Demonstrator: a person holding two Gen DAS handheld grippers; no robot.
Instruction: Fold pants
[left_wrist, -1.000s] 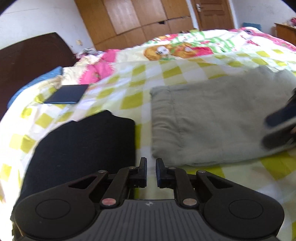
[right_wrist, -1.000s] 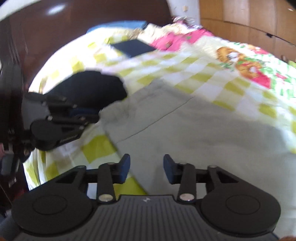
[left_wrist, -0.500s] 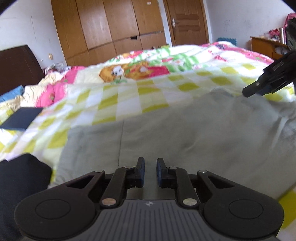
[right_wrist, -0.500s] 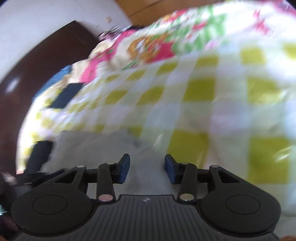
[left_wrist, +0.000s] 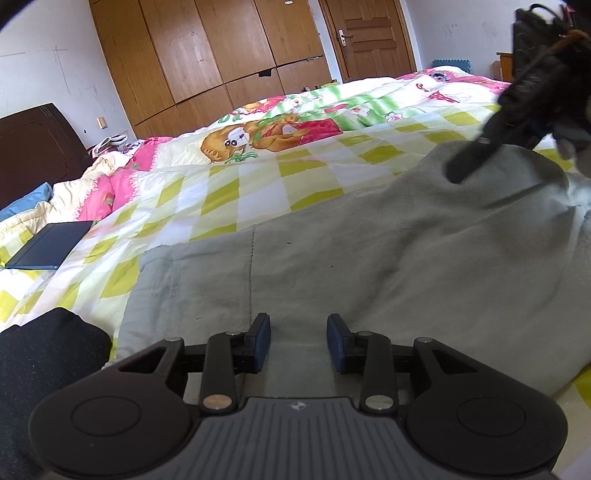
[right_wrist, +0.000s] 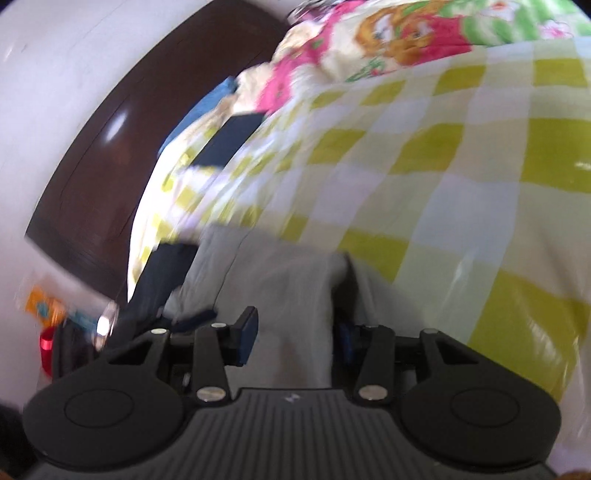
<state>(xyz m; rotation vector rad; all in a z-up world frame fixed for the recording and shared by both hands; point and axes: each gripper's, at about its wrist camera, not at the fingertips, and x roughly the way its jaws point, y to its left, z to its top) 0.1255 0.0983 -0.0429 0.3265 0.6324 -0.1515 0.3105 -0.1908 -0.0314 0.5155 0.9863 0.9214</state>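
Grey pants (left_wrist: 388, 266) lie spread on the yellow-checked bed cover, folded lengthwise. My left gripper (left_wrist: 298, 341) is open, low over the near waist end of the pants, with cloth showing between its fingers. My right gripper (right_wrist: 291, 338) is open over the other end of the pants (right_wrist: 280, 280), with a raised fold of grey cloth between its fingers; its right finger is partly hidden by that fold. The right gripper also shows at the top right of the left wrist view (left_wrist: 476, 151), above the pants.
A black garment (left_wrist: 44, 369) lies at the left beside the pants. A dark blue flat book or tablet (left_wrist: 50, 245) lies further left on the bed cover (left_wrist: 229, 192). A dark headboard (right_wrist: 96, 177), wooden wardrobes and a door stand behind.
My left gripper has opened and swung from the black garment onto the grey pants. My right gripper has moved to the far end of the pants and dropped onto the cloth.
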